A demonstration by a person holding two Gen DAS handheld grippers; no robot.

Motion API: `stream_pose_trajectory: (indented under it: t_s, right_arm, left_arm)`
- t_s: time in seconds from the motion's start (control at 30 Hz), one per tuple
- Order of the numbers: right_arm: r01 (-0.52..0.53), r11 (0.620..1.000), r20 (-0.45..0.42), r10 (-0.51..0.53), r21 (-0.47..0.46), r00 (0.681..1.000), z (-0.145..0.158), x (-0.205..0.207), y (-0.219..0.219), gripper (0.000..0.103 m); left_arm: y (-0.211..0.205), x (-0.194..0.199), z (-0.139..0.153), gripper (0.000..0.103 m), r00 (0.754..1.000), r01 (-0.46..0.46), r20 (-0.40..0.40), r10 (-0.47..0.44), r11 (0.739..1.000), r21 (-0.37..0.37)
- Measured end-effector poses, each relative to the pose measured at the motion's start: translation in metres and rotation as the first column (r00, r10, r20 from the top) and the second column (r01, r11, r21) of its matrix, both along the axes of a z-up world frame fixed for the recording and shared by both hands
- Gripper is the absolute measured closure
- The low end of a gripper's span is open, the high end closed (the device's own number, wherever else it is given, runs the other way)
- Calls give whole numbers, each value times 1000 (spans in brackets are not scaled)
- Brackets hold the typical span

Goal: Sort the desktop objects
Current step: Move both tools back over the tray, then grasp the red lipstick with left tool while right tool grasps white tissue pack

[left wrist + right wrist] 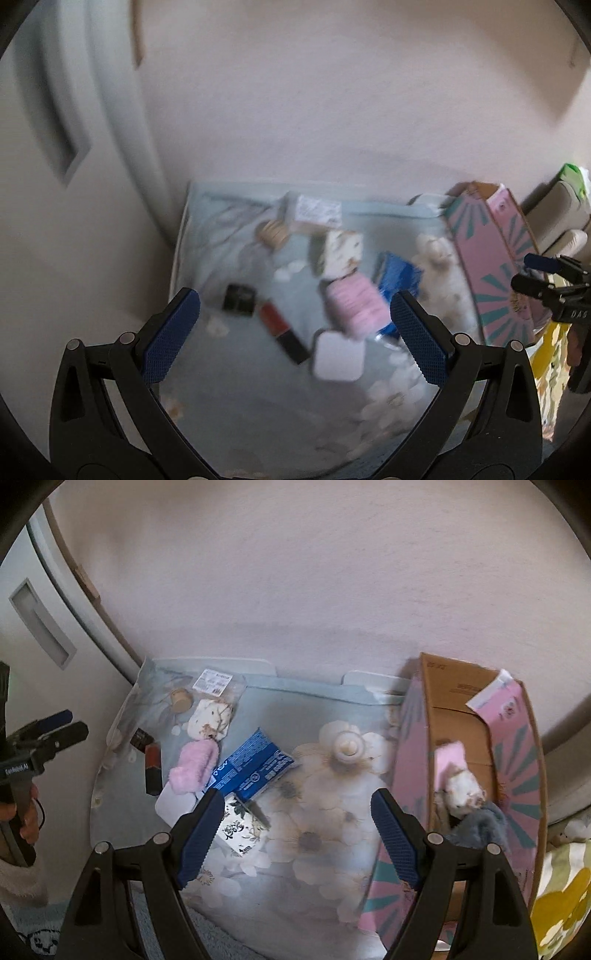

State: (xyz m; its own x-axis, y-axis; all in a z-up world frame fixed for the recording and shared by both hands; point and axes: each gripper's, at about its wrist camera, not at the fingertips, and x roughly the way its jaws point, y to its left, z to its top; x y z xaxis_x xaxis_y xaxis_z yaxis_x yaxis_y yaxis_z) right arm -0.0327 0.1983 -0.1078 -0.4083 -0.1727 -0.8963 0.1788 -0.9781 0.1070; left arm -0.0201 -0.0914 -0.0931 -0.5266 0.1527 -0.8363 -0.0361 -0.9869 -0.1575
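Maybe a third done by the look of it: inside the pink cardboard box (480, 738) already sit a pink item, a white soft toy (461, 790) and a grey cloth (480, 827). Still scattered on the floral cloth (332, 849) left of that box: blue packet (255, 768), fluffy pink sock (194, 768), red-and-black tube (152, 768), white flat case (338, 356), small patterned card (240, 827), wooden cap (181, 699) and a cream bottle (345, 747) nearest the box. Left gripper (295, 336) spread wide over that pile with nothing pinched, right gripper (295, 830) just as slack and empty beside the box.
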Motion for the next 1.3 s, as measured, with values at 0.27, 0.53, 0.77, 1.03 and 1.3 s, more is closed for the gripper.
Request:
stream_pose_trajectory:
  t_s: [0.27, 0.53, 0.77, 1.03, 1.3]
  right_arm:
    - [-61, 998, 88, 63, -31, 994, -36, -10, -25, 25]
    - [-222, 974, 134, 227, -49, 965, -95, 10, -50, 25]
    - [-314, 947, 107, 319, -61, 942, -121, 8, -59, 32]
    - [-397, 918, 86, 397, -9, 914, -131, 7, -76, 52]
    - [-398, 917, 82, 397, -1, 914, -127, 11, -76, 54]
  left_arm:
    - [-13, 17, -37, 1, 996, -51, 74, 48, 998, 45]
    - [3, 10, -85, 9, 986, -87, 152, 75, 993, 76]
    - [18, -12, -124, 29, 973, -137, 191, 130, 990, 24]
    - [28, -12, -132, 59, 971, -152, 187, 149, 988, 5]
    - [17, -4, -127, 81, 963, -183, 204, 177, 983, 10]
